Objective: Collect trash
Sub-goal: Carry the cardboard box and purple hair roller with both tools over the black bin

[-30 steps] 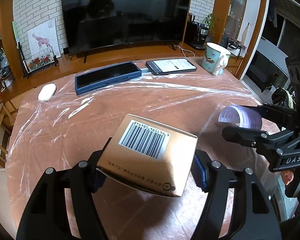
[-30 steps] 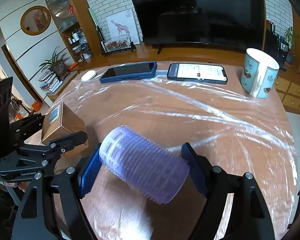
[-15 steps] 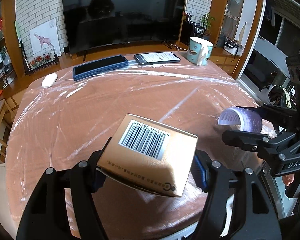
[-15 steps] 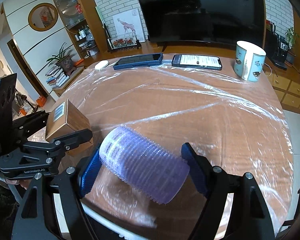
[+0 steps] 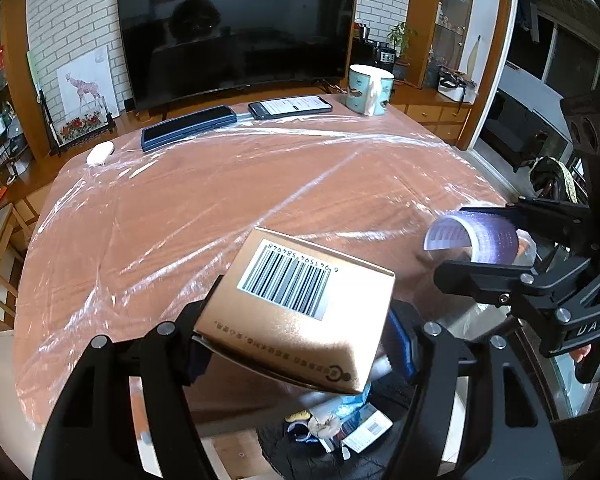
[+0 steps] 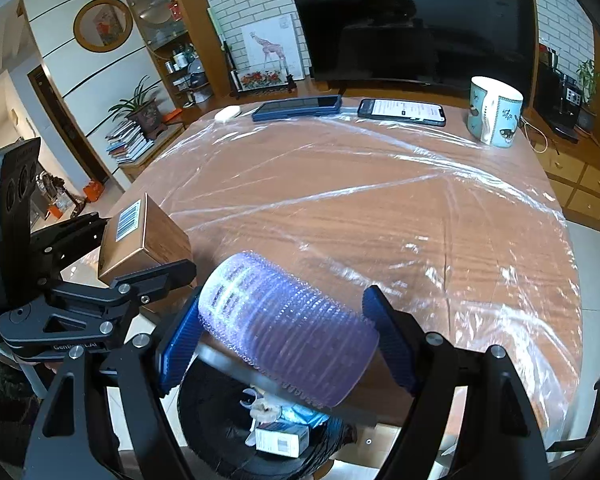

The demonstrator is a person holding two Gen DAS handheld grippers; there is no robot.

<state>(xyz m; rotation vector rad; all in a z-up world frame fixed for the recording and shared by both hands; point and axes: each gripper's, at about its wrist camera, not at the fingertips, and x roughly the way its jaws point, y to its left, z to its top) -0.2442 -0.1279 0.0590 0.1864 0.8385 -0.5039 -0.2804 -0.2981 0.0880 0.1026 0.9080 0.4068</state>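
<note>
A round wooden desk [image 5: 228, 184] under clear plastic film carried two phones [image 5: 188, 127], a mug [image 5: 370, 89] and a small white object along its far edge. Below its near edge stood a black bin [image 6: 228, 432] of litter. Above the bin, the left gripper [image 5: 296, 332] had its jaws clamped on a gold box [image 5: 300, 312], while the right gripper [image 6: 284, 332] had its jaws clenched on a purple hair roller [image 6: 288, 328].

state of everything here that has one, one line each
gold box: held in left gripper, off the table
purple hair roller: held in right gripper
trash bin: open, litter inside
phone: screen lit
dark phone: screen off
TV: off
mug: upright
</note>
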